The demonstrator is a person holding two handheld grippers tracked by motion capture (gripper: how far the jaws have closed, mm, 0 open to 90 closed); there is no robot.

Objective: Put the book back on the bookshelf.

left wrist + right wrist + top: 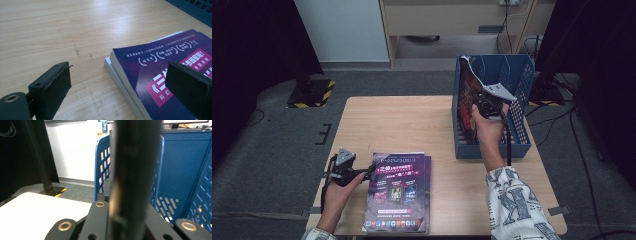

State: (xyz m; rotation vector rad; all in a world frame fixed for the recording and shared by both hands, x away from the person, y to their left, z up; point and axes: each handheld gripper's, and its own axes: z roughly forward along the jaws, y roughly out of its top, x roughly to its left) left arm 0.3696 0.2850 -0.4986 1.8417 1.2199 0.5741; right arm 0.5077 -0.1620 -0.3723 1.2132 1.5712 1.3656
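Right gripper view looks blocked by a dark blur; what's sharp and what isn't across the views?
Right gripper view: the held book sits so close that it is a dark, unfocused band; the blue file rack behind is soft. Left gripper view: the stacked books and table are crisp. High view: evenly lit table, dark surroundings.

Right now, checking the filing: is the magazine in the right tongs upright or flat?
Upright: the dark glossy magazine stands on edge in the blue slotted file rack.

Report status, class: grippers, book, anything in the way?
Right gripper shut on book, upright in blue rack. Left gripper open beside book stack. Nothing in the way.
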